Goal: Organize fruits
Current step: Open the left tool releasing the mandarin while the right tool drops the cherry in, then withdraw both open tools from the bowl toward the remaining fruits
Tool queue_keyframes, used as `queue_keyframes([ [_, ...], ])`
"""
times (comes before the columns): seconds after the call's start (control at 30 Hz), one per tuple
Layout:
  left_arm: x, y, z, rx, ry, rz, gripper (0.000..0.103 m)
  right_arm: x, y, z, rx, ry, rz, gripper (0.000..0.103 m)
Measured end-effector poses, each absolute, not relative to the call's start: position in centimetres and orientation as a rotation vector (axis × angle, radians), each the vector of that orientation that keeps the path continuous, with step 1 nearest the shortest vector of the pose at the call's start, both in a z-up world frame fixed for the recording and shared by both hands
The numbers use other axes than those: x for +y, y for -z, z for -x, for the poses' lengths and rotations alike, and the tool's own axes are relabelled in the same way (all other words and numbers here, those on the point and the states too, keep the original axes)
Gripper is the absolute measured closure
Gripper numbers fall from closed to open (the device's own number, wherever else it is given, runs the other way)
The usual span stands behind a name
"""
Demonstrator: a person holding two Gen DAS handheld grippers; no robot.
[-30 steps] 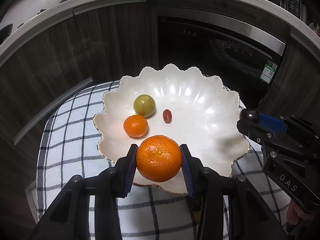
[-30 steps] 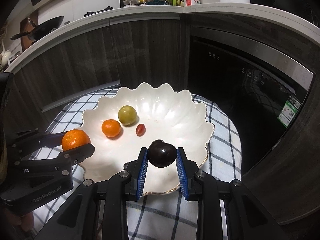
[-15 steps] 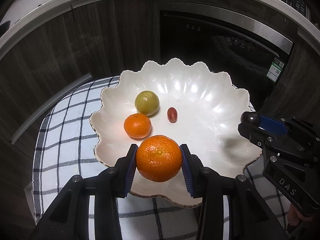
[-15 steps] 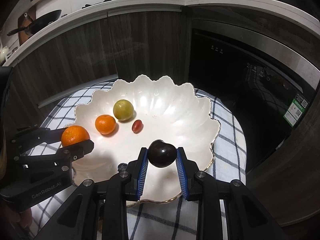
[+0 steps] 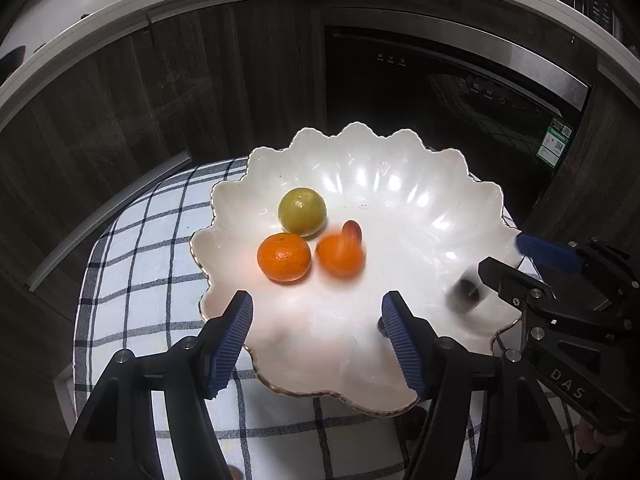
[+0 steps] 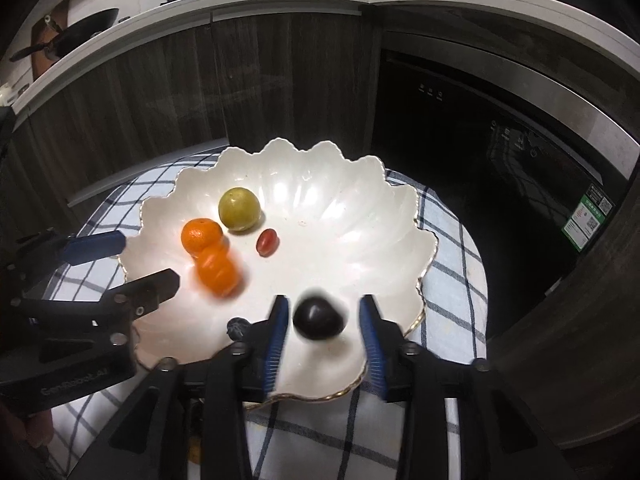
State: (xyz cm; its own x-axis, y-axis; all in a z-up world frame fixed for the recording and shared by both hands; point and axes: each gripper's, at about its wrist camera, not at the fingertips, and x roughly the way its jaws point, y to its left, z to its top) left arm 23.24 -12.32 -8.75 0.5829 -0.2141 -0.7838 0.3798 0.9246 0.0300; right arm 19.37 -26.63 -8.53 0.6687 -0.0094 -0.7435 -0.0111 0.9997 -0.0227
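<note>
Five fruits show in the white scalloped bowl (image 5: pixel 472 200), which sits on a blue-and-white checked cloth (image 5: pixel 152 264) in front of dark wood cabinets (image 5: pixel 120 112) and a black oven door (image 5: pixel 460 92). A yellow-green fruit (image 5: pixel 302 212) sits toward the back left of the bowl, with a sharp-edged small orange (image 5: pixel 284 257) just in front of it. Beside that, a second orange (image 5: pixel 340 255) is smeared with blur, and its outline overlaps a small red fruit (image 5: pixel 353 231) so closely that their contact cannot be judged. From the right wrist view the blurred orange (image 6: pixel 216 270) seems to touch the sharp one (image 6: pixel 201 235), while the red fruit (image 6: pixel 267 242) lies clearly apart.

The left gripper (image 5: pixel 318 336) is spread wide with nothing between its blue pads (image 5: pixel 232 340), hovering over the bowl's near rim. The right gripper (image 6: pixel 322 344) is also parted; a dark plum (image 6: pixel 319 317) lies between its pads without touching either, its edges soft with blur, so whether it rests on the bowl cannot be told. In the left view the plum (image 5: pixel 464 294) is only a dim smudge, partly hidden by the right gripper's black finger (image 5: pixel 508 280). A small dark blue object (image 6: pixel 239 327) peeks out beside the right gripper, too cut off to identify.
</note>
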Motion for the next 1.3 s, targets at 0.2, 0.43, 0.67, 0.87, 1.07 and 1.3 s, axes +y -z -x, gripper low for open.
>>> queue_keyframes([
  [0.2, -12.0, 8.2, -22.8, 0.863, 0.325, -0.205, 0.026, -27.0, 7.9, -19.0, 0.817, 0.032, 0.017, 0.041],
  [0.43, -11.2, 7.4, -22.2, 0.846, 0.303, -0.205, 0.022, -26.7, 7.3, -18.6, 0.811, 0.039, 0.026, 0.041],
  [0.67, -10.0, 6.2, -21.3, 0.828, 0.281, -0.189, 0.022, -25.9, 6.0, -17.6, 0.788, 0.034, 0.037, 0.041],
  [0.87, -8.7, 5.1, -20.1, 0.809, 0.258, -0.179, 0.022, -24.8, 4.9, -16.6, 0.765, 0.027, 0.050, 0.041],
  [1.07, -7.5, 4.2, -18.7, 0.795, 0.239, -0.168, 0.022, -23.8, 3.9, -15.4, 0.745, 0.021, 0.052, 0.041],
  [1.3, -6.3, 3.4, -17.2, 0.784, 0.227, -0.156, 0.022, -23.0, 3.0, -14.0, 0.738, 0.017, 0.045, 0.041],
])
